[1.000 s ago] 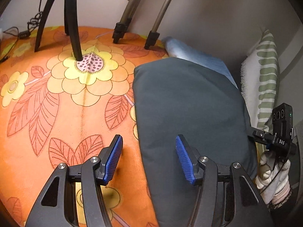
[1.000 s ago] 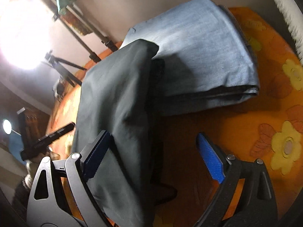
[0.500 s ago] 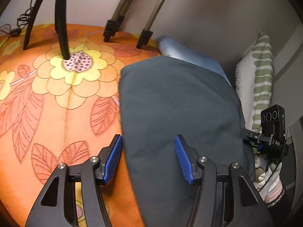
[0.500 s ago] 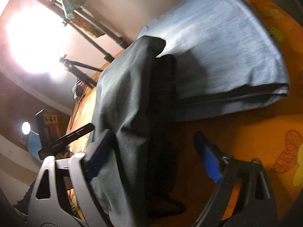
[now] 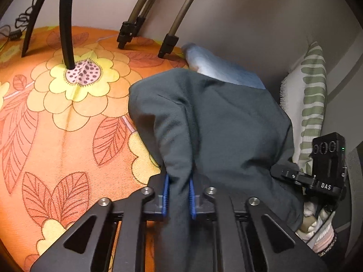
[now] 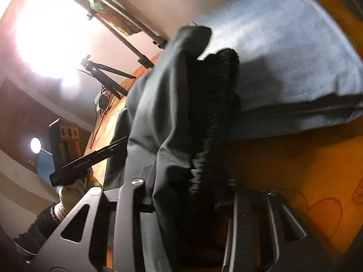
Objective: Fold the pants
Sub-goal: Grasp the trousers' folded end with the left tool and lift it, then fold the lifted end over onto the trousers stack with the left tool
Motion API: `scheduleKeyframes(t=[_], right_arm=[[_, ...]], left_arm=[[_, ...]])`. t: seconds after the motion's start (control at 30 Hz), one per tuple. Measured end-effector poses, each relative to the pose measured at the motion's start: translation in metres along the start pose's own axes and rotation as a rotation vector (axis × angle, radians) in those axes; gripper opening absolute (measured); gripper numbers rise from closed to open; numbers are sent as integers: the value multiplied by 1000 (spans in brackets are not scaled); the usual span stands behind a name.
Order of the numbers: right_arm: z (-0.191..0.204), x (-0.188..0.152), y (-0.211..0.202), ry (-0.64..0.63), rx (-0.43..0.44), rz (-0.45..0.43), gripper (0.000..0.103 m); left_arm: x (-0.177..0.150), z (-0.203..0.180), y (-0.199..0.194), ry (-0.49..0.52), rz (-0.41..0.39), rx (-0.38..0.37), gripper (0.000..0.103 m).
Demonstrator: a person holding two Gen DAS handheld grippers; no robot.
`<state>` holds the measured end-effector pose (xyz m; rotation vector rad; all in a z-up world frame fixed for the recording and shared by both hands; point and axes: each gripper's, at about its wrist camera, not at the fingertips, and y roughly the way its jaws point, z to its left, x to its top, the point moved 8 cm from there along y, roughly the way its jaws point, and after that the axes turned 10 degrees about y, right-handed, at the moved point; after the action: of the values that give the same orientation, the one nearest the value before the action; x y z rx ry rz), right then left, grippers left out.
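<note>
My left gripper [image 5: 178,195] is clamped on a bunched fold of the dark grey-green cotton pants [image 5: 226,124], its blue ribbed pads [image 5: 166,190] pressed to either side of the cloth at the garment's near left edge. The pants lie folded on the orange bedspread printed with yellow flowers and red leaves [image 5: 68,122], their near end lifted into a ridge that runs up from my pads. My right gripper [image 6: 186,195] has its fingers closed in on the pants' opposite near edge, where dark fabric and a black gathered waistband [image 6: 215,113] fill the gap — that view is blurred and dim, so the pads themselves hardly show. In the left view, the right gripper's black body [image 5: 324,170] sits at the garment's right side.

Beyond the pants rests a folded pale blue denim garment [image 6: 295,52], partly overlapped by the dark fabric. Black and bronze tripod legs [image 5: 65,22] stand on the bedspread at the far side, and a white cushion with green stripes [image 5: 310,104] leans against the wall at right.
</note>
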<state>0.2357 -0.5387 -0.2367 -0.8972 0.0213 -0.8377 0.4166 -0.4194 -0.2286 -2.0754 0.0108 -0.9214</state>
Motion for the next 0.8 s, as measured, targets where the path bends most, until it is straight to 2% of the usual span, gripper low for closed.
scheduleKeyframes(t=[0.27, 0.5, 0.8], right_arm=[[30, -7, -26, -83, -71, -70, 27], [51, -6, -55, -127, -99, -127, 26], [64, 16, -110, -148, -120, -224, 25]], left_arm=[[11, -25, -26, 78, -66, -3, 7], [20, -61, -48, 179, -121, -25, 6], [60, -95, -69, 232, -198, -54, 6]])
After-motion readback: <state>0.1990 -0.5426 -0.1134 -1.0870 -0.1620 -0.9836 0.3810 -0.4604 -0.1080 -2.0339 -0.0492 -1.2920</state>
